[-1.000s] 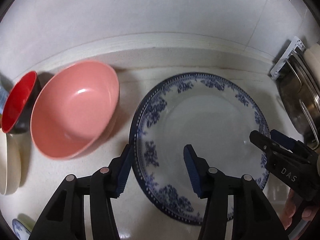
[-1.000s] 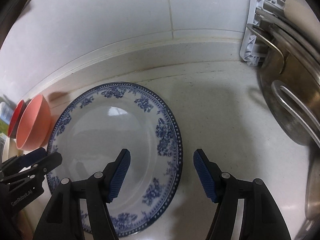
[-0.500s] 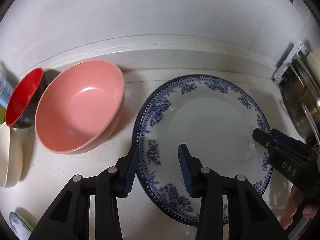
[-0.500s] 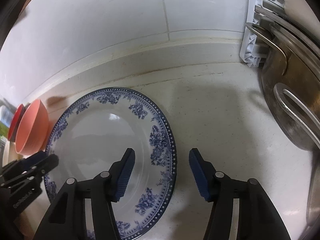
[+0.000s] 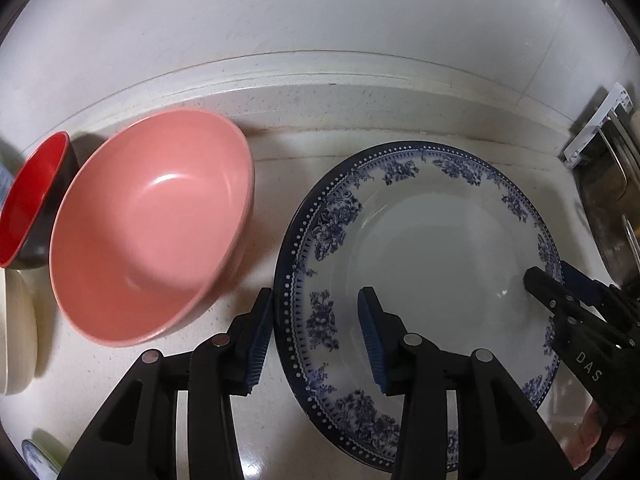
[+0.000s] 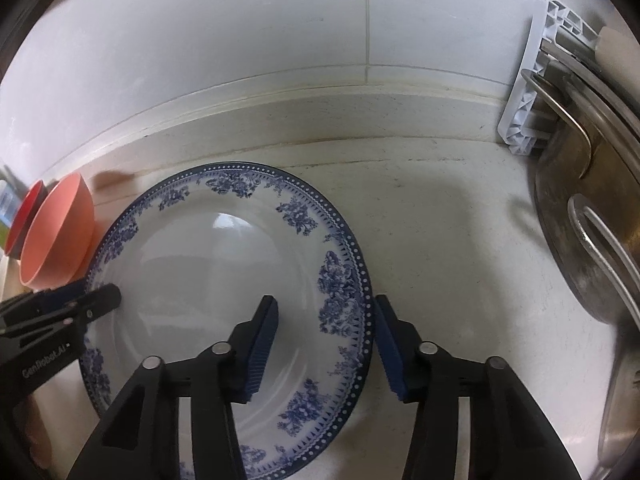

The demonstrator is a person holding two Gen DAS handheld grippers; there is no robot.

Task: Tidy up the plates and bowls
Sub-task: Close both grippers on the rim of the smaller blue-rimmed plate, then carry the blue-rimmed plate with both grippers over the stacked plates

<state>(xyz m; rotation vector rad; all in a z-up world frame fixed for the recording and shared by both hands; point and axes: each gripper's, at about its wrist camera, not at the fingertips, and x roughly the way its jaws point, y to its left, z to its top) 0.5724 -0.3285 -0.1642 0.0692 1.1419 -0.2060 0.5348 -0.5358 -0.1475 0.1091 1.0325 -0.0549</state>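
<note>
Blue-patterned plate [image 5: 440, 240] lies flat on the counter [image 6: 460, 240], right of the pink bowl [image 5: 152, 224]. Both grippers, left [image 5: 316, 336] and right [image 6: 324, 344], straddle opposite rims, fingers apart, probably for a 2-sided lift.

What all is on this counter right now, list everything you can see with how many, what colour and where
Plate: one, white with blue flowers, middle of the counter, both grippers straddling its rim.
Big bowl: one, pink, left of the plate.
Small bowl: one, red inside, dark outside, left of the pink one.
Cream dish: one, far left edge, partly cut off.
Metal pots: steel, far right; count unclear.
White rack: one, right, against the wall.
Left gripper: black with blue pads, open, over the plate's left rim.
Right gripper: same, open, over its right rim.
</note>
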